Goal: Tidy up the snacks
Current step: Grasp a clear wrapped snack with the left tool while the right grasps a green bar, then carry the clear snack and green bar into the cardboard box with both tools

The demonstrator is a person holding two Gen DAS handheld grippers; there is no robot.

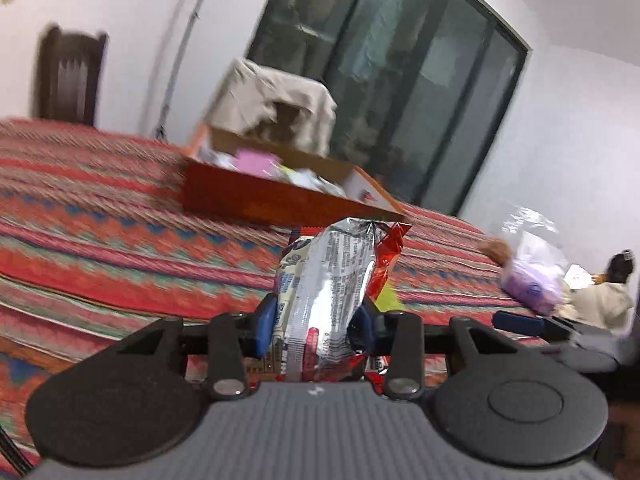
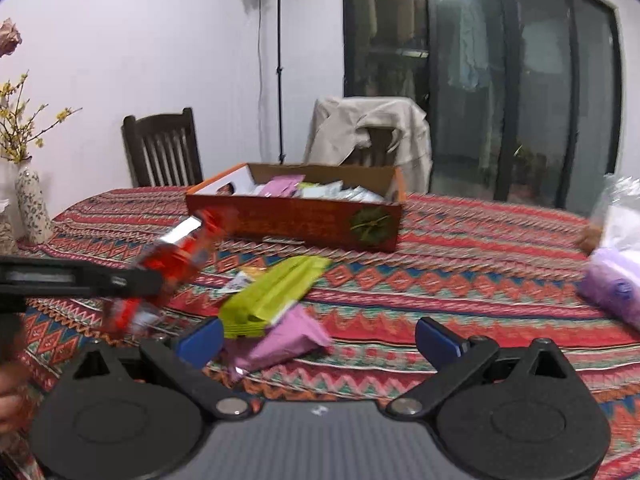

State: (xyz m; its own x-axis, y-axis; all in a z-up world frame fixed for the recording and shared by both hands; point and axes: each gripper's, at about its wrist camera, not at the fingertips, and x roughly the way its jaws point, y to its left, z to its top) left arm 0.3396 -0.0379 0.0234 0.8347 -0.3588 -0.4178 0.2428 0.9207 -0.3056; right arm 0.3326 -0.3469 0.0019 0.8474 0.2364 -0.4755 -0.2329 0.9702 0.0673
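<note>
My left gripper (image 1: 316,320) is shut on a silver and red snack packet (image 1: 332,276) and holds it above the patterned tablecloth, short of the orange cardboard box (image 1: 280,196) that holds several snacks. In the right wrist view the same packet (image 2: 176,256) and the left gripper show at the left, blurred. My right gripper (image 2: 316,340) is open and empty, low over the table. A green snack pack (image 2: 276,292) and a pink snack pack (image 2: 284,340) lie just ahead of its left finger. The box (image 2: 296,220) stands farther back.
A plastic bag with a purple pack (image 2: 616,280) lies at the table's right. A vase with flowers (image 2: 32,208) stands at the left edge. Two chairs, one draped with a beige jacket (image 2: 372,128), stand behind the table. A lamp stand rises by the wall.
</note>
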